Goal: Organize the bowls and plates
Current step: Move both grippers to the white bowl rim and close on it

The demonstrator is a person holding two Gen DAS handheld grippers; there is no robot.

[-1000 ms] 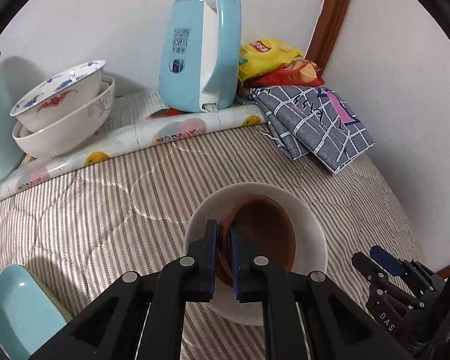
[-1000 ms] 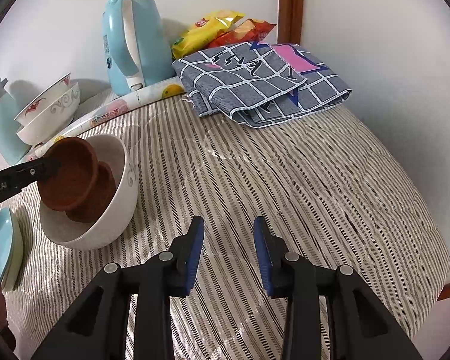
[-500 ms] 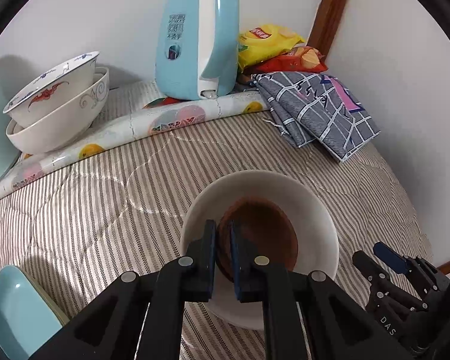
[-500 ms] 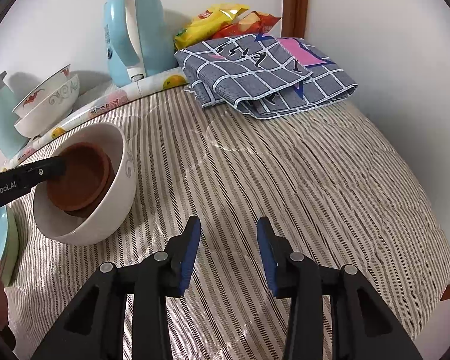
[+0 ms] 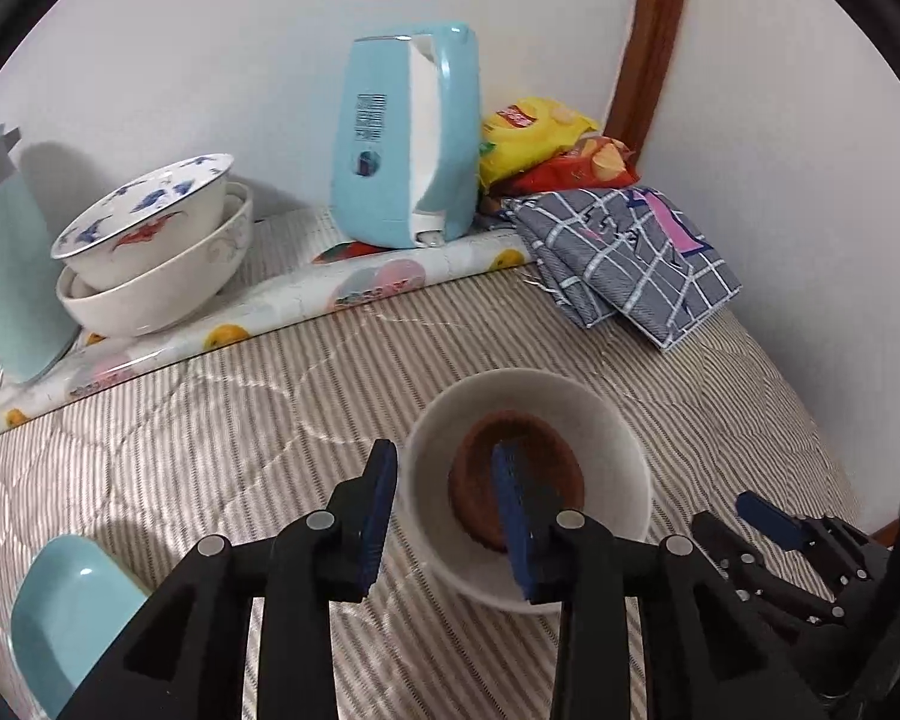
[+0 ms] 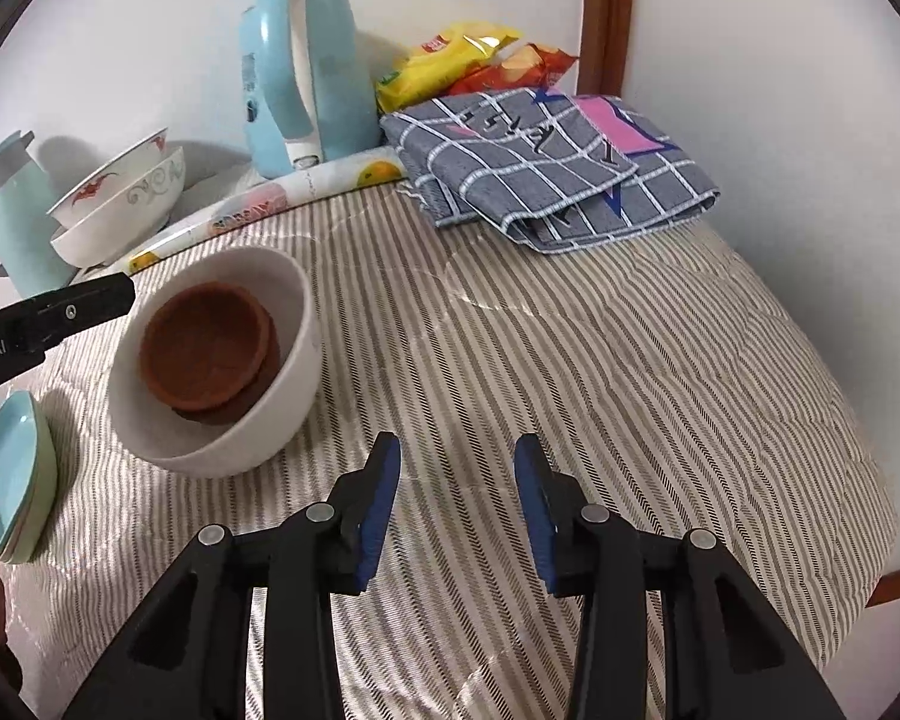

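- On the striped quilt [image 6: 570,360], front-left of my right gripper [image 6: 457,501], sits the white bowl [image 6: 282,384] w/ the brown bowls [image 6: 204,345] nested inside. Looks like two of them, one in the other.
- Left gripper [image 5: 447,516]: jaws have just been opening, pads are spread now and not pinching anything. One finger [image 5: 378,498] hangs outside the white rim, the other over the brown bowl. The near rim of the white bowl sits between them but nothing's pressed.
- So imo the step in hand is the release, brown bowl dropped into the white one. Looks done, it rests in there a bit tilted.
- To do it well: lift the left straight up and back before swinging anywhere, otherwise the inner finger clips the brown rim and tips the whole stack on this soft bedding.
- Right gripper is spread too, empty, hovering over bare quilt, well apart from the bowl. Could steady the white bowl if it rocks.
- Next candidates prob the light-blue plates [image 6: 15,480] at the left edge, or the patterned bowl stack [image 5: 150,252] back by the wall near the blue kettle [image 5: 408,138]. Can't tell which order makes sense tbh.
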